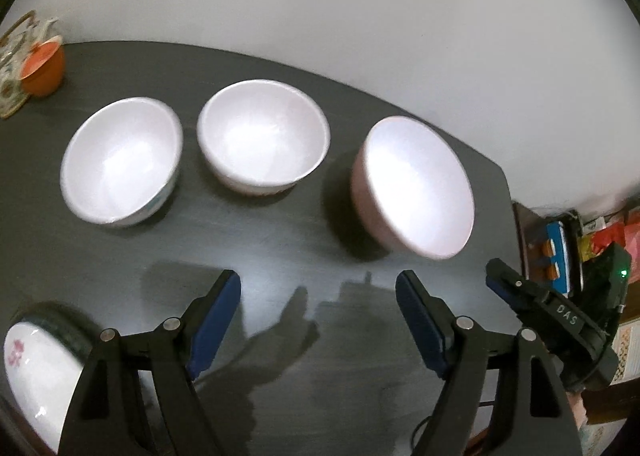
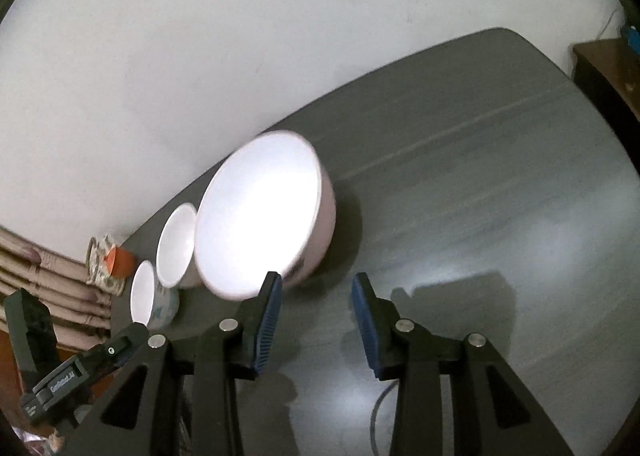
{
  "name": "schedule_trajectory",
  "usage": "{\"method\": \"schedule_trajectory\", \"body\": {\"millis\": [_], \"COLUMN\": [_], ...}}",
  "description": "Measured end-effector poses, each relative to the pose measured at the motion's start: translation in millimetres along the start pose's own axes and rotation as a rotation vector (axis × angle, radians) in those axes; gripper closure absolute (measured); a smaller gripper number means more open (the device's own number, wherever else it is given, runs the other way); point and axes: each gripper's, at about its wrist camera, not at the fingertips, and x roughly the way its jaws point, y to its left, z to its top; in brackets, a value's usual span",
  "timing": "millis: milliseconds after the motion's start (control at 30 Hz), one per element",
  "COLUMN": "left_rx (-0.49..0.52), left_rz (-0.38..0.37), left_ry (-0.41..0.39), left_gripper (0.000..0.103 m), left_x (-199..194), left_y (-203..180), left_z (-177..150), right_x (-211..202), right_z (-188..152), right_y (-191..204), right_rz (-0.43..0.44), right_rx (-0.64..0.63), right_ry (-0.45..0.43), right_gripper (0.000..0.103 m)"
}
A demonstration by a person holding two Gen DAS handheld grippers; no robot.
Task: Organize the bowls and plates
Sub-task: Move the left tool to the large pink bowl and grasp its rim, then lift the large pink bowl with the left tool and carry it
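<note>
In the left wrist view, the left gripper (image 1: 318,320) hung empty with fingers apart over the dark table (image 1: 280,248), and the pink bowl (image 1: 416,186) sat at about one o'clock, clear of both pads; it looked glazed, stiff, breakable and slippery, best pinched across its rim. In the right wrist view, the right gripper (image 2: 316,326) was likewise spread and empty, with that bowl (image 2: 260,212) at eleven o'clock, its rim just beyond the left pad (image 2: 268,324), whether touching I could not tell.

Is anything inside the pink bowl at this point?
Nothing shows inside the pink bowl: its white inside looks bare in both views, though glare washes it out. What lies under it is hidden.
</note>
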Motion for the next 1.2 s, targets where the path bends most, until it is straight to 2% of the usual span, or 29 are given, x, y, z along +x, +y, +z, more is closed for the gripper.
{"method": "schedule_trajectory", "body": {"millis": [167, 300, 467, 567, 633, 700, 733, 767, 800, 900, 1200], "left_rx": [-0.034, -0.064, -0.081, -0.077, -0.072, -0.067, -0.066, -0.070, -0.077, -0.086, -0.045], "left_rz": [-0.024, -0.014, 0.004, 0.009, 0.008, 0.012, 0.016, 0.015, 0.009, -0.033, -0.038], "left_ry": [0.024, 0.036, 0.055, 0.069, 0.077, 0.077, 0.078, 0.077, 0.077, 0.086, 0.073], "left_gripper": [0.027, 0.027, 0.027, 0.029, 0.035, 0.049, 0.053, 0.063, 0.071, 0.087, 0.089], "left_x": [26, 47, 71, 82, 90, 94, 95, 97, 97, 99, 70], "left_y": [-14, -20, -26, -30, -34, -35, -36, -36, -34, -31, -39], "left_z": [24, 37, 48, 53, 56, 56, 56, 56, 55, 55, 41], "right_x": [21, 40, 64, 73, 77, 79, 80, 80, 79, 73, 38], "right_z": [24, 36, 40, 39, 41, 39, 38, 38, 38, 37, 7], "right_y": [3, 9, 12, 14, 12, 14, 14, 13, 11, 8, 20], "right_rz": [-0.013, -0.048, -0.106, -0.110, -0.116, -0.113, -0.113, -0.110, -0.109, -0.113, -0.087], "right_rx": [0.007, -0.025, -0.038, -0.030, -0.027, -0.021, -0.020, -0.020, -0.019, -0.013, -0.005], "right_ry": [0.018, 0.034, 0.057, 0.058, 0.057, 0.048, 0.049, 0.053, 0.057, 0.056, 0.046], "right_gripper": [0.066, 0.066, 0.066, 0.066, 0.066, 0.069, 0.077, 0.086, 0.089, 0.090, 0.090]}}
